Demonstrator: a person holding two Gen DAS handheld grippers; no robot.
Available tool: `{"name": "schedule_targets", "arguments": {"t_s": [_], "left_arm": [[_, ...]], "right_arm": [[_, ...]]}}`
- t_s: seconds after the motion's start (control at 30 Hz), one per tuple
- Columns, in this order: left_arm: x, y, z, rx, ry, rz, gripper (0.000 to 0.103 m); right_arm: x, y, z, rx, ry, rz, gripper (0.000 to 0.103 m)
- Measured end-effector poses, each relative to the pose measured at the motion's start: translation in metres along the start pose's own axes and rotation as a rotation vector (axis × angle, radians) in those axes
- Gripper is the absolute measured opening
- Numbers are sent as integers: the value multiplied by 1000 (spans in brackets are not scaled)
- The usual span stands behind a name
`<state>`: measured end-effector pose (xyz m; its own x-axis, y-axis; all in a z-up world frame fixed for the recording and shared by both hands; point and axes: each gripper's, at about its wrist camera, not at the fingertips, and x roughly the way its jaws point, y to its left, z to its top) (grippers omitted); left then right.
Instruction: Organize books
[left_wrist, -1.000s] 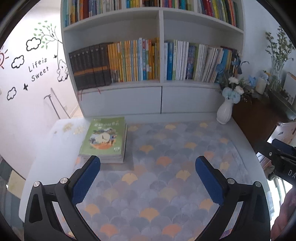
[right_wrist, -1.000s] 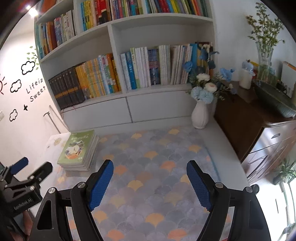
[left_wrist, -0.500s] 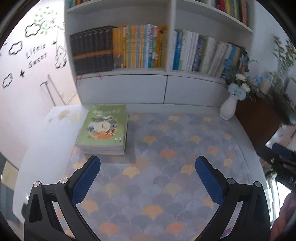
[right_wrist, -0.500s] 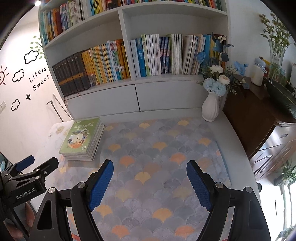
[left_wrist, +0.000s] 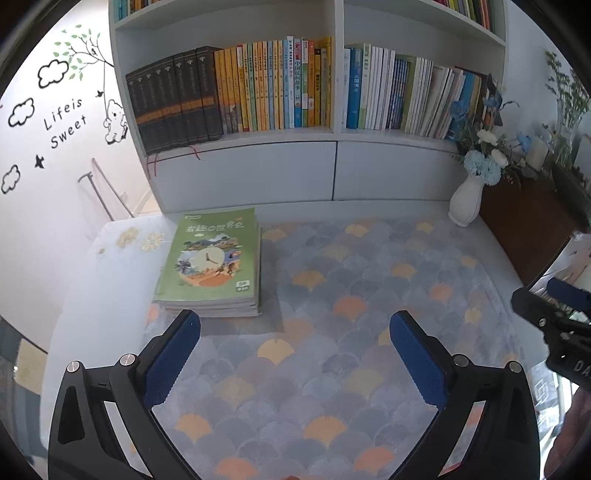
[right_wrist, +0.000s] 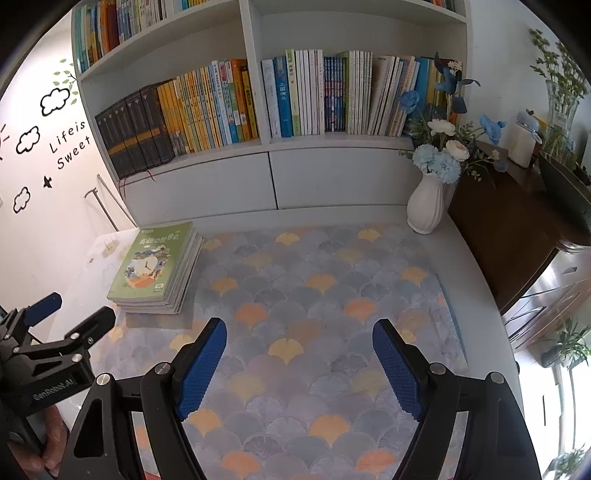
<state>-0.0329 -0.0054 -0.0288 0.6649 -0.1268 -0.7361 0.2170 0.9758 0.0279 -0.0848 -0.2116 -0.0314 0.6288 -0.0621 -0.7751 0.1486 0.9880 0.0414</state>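
While both views took in the white desk (left_wrist: 74, 295), each held items the other lacked. Stack of thin paperback books with a green illustrated top cover (left_wrist: 212, 258): lay flat near the desk's back left corner, partly on the grey-and-orange scallop-patterned mat (left_wrist: 332, 295), apart from both grippers. Left gripper (left_wrist: 295, 332): blue-padded jaws spread wide, nothing between them, above the mat just in front of the stack. Right gripper (right_wrist: 299, 339): jaws likewise spread and empty, above the mat's middle. White ribbed vase of blue and white flowers (right_wrist: 426, 206): back right corner. White bookcase (right_wrist: 258, 155) with upright books: along the back edge. Right view alone showed the mat's right edge, the dark wooden sideboard's (right_wrist: 517, 240) drawers, and a hand (right_wrist: 33, 454) behind the left gripper. Left view cut the right gripper at the frame's edge, one blue pad visible. Spine titles mostly illegible.
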Motion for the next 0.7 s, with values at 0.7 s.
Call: {"name": "schedule_targets", "arguments": {"t_s": [0.7], "left_arm": [[12, -2, 8, -5, 8, 6, 103]], "right_arm": [[12, 2, 9, -8, 9, 3, 79]]}}
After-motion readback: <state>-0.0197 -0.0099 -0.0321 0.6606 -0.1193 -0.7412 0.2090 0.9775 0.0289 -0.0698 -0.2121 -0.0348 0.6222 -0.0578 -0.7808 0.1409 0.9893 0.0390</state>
